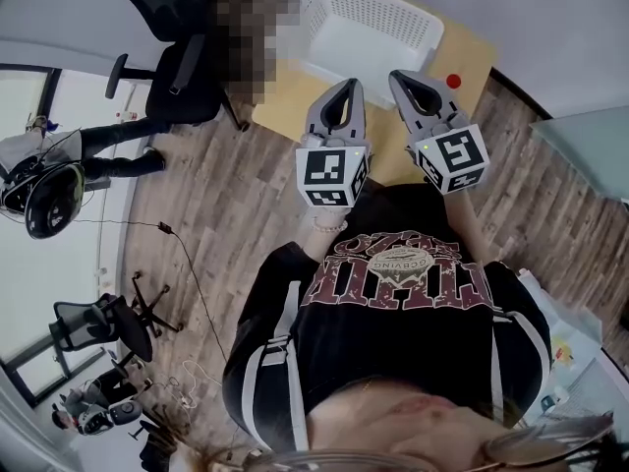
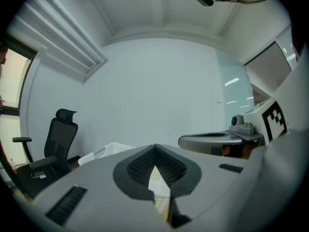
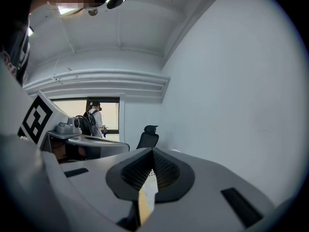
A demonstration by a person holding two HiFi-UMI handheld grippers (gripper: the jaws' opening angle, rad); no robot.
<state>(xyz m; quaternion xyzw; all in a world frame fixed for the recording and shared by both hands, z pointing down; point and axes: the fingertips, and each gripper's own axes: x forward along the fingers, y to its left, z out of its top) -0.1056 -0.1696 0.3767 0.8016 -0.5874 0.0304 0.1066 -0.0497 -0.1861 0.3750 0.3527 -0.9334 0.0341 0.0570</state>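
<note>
I hover left gripper (image 1: pixel 350 86) and right gripper (image 1: pixel 402 76), fingers closed and empty, near the white basket (image 1: pixel 385 39) at the worktop (image 1: pixel 474 59) far edge. Probably light, stiff plastic, so grab the rim.

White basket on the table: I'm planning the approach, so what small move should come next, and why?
Probably tip both grippers down toward the white basket. The left gripper and right gripper hang in the air on its near side, jaws shut on nothing, and both gripper views look level across the room rather than down at the table.
</note>
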